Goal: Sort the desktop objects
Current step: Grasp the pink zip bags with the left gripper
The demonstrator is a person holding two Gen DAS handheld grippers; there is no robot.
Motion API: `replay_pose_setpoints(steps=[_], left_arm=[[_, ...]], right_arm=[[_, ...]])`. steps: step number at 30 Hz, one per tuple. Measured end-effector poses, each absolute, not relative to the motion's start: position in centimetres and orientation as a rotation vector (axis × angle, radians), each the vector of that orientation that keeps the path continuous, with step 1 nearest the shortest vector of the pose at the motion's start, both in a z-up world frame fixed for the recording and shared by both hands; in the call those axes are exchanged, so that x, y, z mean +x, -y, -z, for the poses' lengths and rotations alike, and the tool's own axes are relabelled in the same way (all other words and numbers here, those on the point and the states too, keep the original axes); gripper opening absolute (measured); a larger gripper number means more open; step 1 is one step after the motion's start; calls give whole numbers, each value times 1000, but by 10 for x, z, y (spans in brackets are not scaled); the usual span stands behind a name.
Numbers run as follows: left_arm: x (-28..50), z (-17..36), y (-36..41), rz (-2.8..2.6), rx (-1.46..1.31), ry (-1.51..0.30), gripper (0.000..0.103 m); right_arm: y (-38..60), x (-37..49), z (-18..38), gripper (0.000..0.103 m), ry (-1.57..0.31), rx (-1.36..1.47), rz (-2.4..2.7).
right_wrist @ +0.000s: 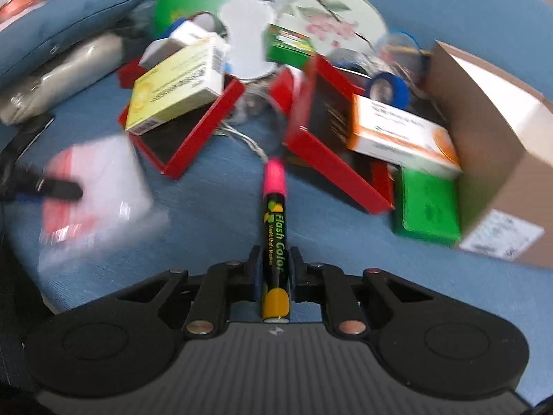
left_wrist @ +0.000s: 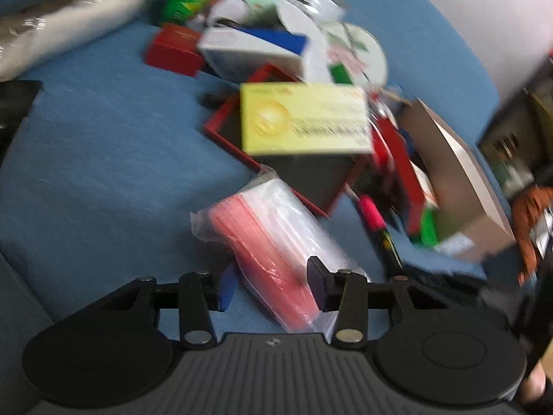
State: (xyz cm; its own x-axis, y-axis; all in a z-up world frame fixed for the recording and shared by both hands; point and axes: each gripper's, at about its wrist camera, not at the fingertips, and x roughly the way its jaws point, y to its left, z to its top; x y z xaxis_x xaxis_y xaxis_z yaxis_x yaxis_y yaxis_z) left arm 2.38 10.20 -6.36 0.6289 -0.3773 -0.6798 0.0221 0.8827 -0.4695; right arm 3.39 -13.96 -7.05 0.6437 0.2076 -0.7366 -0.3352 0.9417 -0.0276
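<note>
A clear plastic bag of pink and red sheets (left_wrist: 269,228) lies slanted on the blue cloth. My left gripper (left_wrist: 273,285) straddles the bag's near end with both pads against it. In the right wrist view the same bag (right_wrist: 93,186) is blurred, with one left finger (right_wrist: 58,183) across it. My right gripper (right_wrist: 273,269) is shut on a black chalk marker (right_wrist: 274,228) with a pink cap that points away toward the pile. From the left wrist view the marker's pink cap (left_wrist: 371,212) shows right of the bag.
A pile fills the far middle: a yellow box (right_wrist: 172,83) on a red tray (right_wrist: 204,128), a second red tray (right_wrist: 331,162), an orange-white box (right_wrist: 401,135), a green box (right_wrist: 428,204), a blue tape roll (right_wrist: 389,90) and a flowered plate (right_wrist: 331,17). An open cardboard box (right_wrist: 490,131) stands right. A wrapped white roll (left_wrist: 62,24) lies far left.
</note>
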Motion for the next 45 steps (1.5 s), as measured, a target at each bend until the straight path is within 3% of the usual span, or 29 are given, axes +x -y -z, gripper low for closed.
replay_pose_setpoints(steps=[2,4,6,7,8,14,16,18,20,22,24,26,32,36,41,45], left_arm=[[26,63,-94,251,-406,-857,47],[27,62,-93,248,-395,-860,55],[28,62,-98,245,-398,-852,66],[28,62,-102,224,-405,-843,70],[29,64,-104,212,-412,-840,70],[36,66,-101,211,-413,-830,74],[39,66,-97,221,-394,-828,81],[42,67,-94,226,-378,-824,81],[47,67,-92,222,-360,-817,75],[50,67,-91,218,-330,-812,61],[52,66,-93,244,-334,-813,57],[51,67,-96,261,-336,-814,56],[44,70,-99,309,-313,-794,59],[48,67,-102,285,-323,-815,51],[45,55,-98,289,-328,-825,33],[38,37,-83,331,-332,-806,32]], right_arm=[[141,37,71,14,-811,-119,-314],[139,40,68,18,-809,-97,-300],[134,37,62,30,-782,-120,-300],[131,32,58,45,-763,-130,-312],[129,26,52,50,-740,-131,-340],[105,15,48,70,-750,-67,-587],[92,20,55,70,-766,-80,-608],[90,27,60,70,-766,-38,-634],[91,38,67,70,-803,48,-665],[93,45,73,70,-828,120,-675],[94,46,75,69,-840,154,-689],[94,41,73,55,-868,180,-758],[90,35,76,54,-866,177,-784],[84,43,79,54,-855,220,-755],[97,41,79,26,-851,310,-720],[109,26,67,21,-803,281,-684]])
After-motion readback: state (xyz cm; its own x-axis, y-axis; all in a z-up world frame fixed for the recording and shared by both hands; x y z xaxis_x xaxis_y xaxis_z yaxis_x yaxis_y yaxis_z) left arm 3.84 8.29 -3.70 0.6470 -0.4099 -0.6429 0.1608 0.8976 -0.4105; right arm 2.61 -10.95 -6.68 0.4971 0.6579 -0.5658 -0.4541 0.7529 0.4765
